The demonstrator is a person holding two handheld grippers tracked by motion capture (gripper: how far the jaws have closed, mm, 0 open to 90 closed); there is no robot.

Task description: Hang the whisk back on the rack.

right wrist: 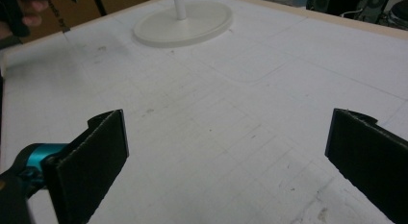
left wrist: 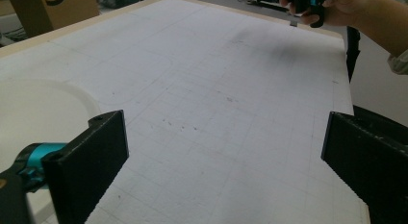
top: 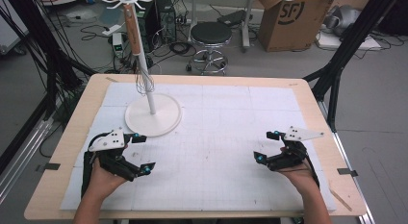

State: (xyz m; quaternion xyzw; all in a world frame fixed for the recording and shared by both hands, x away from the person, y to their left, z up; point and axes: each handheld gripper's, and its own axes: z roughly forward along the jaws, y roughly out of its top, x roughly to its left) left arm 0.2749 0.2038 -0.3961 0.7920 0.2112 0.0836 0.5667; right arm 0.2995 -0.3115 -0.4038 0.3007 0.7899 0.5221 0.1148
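A white stand (top: 149, 96) with a round base (top: 166, 119) rises at the back left of the mat. From its top hooks hangs a whisk (top: 144, 79) with a wooden handle. My left gripper (top: 144, 153) rests at the front left, just in front of the base, and is open with nothing between its jaws (left wrist: 223, 156). The base edge (left wrist: 38, 108) lies beside its left jaw. My right gripper (top: 264, 146) sits at the front right, also open and empty (right wrist: 226, 156), facing the stand base (right wrist: 185, 22) across the mat.
A white gridded mat (top: 216, 152) covers the wooden table (top: 72, 137). Behind the table stand a black stool (top: 210, 34), a cardboard box (top: 288, 17) and cables on the floor. Black frame legs (top: 337, 65) flank the table's sides.
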